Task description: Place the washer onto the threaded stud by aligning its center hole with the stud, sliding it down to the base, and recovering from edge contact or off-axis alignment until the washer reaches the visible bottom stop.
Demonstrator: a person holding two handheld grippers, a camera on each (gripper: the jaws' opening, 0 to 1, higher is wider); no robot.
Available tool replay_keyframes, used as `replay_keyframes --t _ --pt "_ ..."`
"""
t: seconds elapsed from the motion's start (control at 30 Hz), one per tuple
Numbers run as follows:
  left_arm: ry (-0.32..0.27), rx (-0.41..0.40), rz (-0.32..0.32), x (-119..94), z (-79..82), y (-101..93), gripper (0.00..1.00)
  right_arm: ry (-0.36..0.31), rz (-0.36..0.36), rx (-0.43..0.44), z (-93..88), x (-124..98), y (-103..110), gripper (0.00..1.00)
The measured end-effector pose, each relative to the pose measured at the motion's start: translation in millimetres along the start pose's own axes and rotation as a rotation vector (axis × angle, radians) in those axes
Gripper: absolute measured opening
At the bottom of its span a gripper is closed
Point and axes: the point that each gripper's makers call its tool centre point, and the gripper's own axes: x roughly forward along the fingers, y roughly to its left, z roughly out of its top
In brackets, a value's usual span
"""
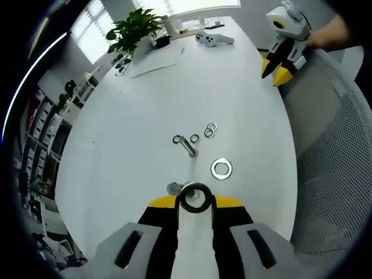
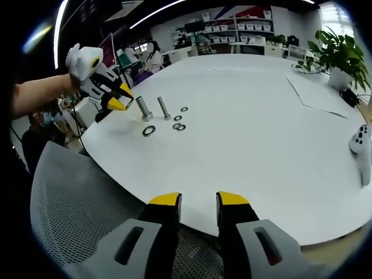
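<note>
Your left gripper (image 1: 195, 200) jaws pinch a dark washer (image 1: 195, 196) above the stud (image 2: 143, 108); right gripper (image 2: 199, 200) jaws are spread. An off-axis descent may catch the washer's edge on the threads.

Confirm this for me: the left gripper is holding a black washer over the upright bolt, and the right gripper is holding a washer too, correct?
Not quite. The left gripper does hold a black washer over the upright bolt. The right gripper holds nothing: in the right gripper view its jaws stand open and empty at the white table's near edge.
</note>
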Motion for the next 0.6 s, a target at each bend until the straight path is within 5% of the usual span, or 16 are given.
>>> replay_keyframes --t 0.6 --pt "0.028 -0.016 -0.017 11 6.1 21.0 0.19 -0.012 -0.003 0.005 2.0 0 -1 0.26"
